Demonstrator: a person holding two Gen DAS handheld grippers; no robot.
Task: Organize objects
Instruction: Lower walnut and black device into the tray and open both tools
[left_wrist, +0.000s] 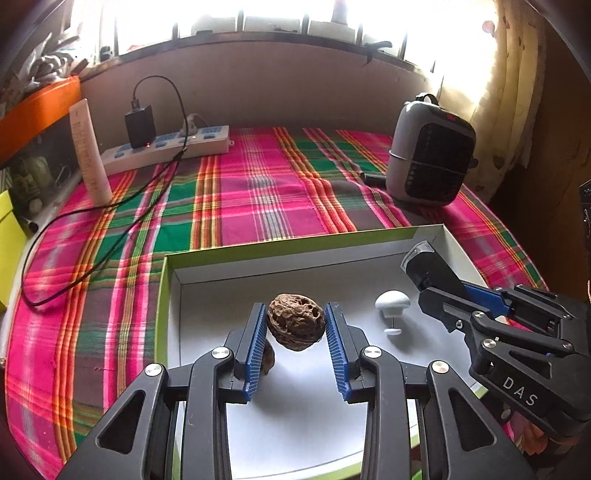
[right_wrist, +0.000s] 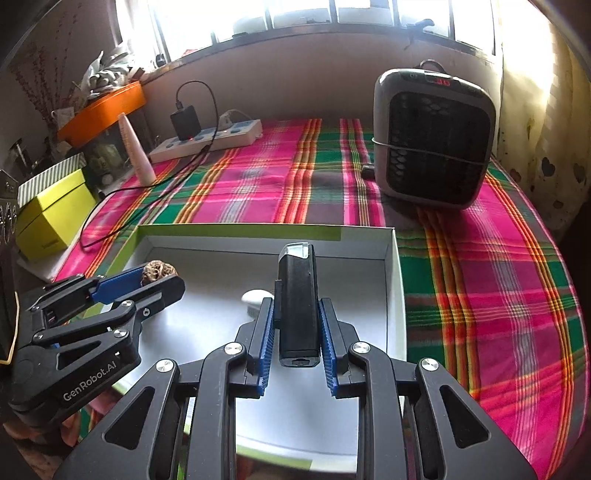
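My left gripper (left_wrist: 295, 325) pinches walnut (left_wrist: 295, 325) between blue pads, above white floor of shallow green-rimmed box (left_wrist: 221, 254); walnut's long axis lies across pads. Second walnut (left_wrist: 269, 360) on box floor, behind left pad. My right gripper (right_wrist: 297, 325) clamps black lighter (right_wrist: 297, 306), long axis along fingers, clear cap end pointing away toward heater (right_wrist: 432, 136). White mushroom-shaped knob (left_wrist: 391, 308) lies in box between grippers.

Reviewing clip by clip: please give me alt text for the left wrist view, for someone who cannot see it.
The left gripper holds a brown walnut over an open white-lined box, which holds a white knob and another walnut. The right gripper holds a black device over the box, on a plaid cloth.
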